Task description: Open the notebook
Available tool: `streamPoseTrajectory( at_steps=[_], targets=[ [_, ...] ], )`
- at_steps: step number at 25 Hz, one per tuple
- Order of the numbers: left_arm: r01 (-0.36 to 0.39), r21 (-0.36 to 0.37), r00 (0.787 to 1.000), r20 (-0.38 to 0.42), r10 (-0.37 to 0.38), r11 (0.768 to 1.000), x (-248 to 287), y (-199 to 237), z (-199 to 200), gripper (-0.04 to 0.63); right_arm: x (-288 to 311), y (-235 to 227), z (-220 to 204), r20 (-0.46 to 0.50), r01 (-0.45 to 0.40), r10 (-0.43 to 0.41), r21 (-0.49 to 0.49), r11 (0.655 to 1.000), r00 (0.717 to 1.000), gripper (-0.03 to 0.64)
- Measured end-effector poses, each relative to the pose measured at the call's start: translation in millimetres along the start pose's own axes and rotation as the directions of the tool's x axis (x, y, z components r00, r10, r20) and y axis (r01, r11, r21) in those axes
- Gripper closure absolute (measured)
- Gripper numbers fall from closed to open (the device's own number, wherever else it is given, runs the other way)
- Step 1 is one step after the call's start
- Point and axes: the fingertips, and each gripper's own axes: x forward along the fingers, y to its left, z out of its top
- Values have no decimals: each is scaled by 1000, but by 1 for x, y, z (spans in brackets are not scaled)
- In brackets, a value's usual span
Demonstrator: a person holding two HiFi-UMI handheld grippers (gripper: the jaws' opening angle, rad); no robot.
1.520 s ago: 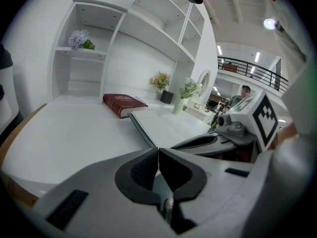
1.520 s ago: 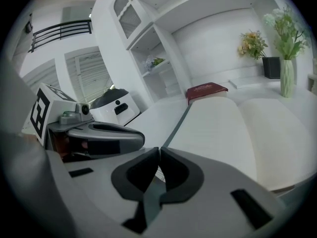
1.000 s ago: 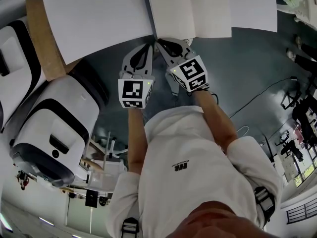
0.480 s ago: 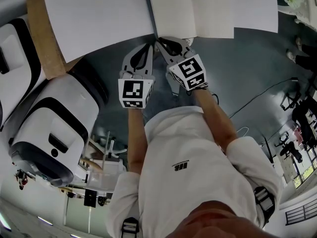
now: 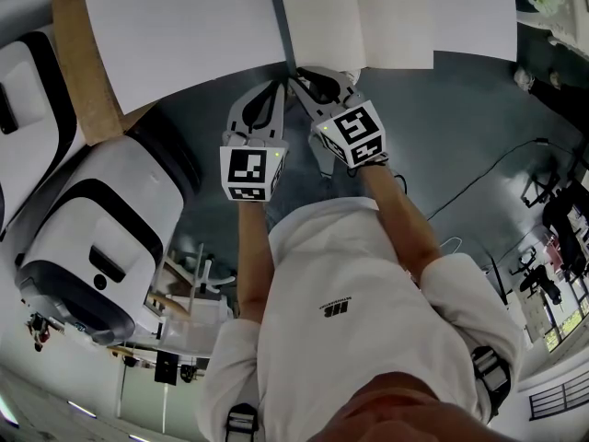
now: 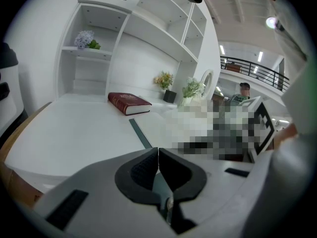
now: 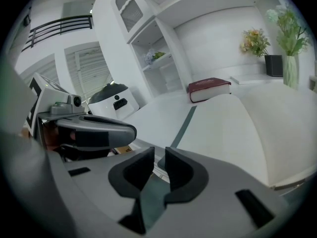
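- The right gripper (image 7: 158,155) has its jaws a little apart. They have just been opening, and the pads press on nothing.
- The left gripper (image 6: 158,150) has its jaws squeezed together, with nothing in them.
- The two grippers sit side by side, tips near the front edge of the table (image 5: 184,26).
- The notebook (image 5: 354,17) lies open and flat on the table, white pages up, just past the right gripper's tips.
- A dark strip (image 7: 185,122) runs along the notebook's left side.
- A red book (image 7: 208,89) lies shut farther back on the table, well apart from the notebook.
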Motion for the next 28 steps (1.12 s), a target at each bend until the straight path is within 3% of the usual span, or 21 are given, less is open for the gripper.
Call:
streamPoseTrajectory(
  at_steps=[12, 28],
  targets=[
    [-4, 12, 1000, 22, 4, 1000, -1, -4, 15, 595, -13, -1, 18, 22, 6, -5, -42, 999, 1000, 572],
    [31, 53, 997, 74, -35, 998, 1, -29, 55, 595, -73, -24, 65, 127, 95, -85, -75, 993, 988, 572]
  ],
)
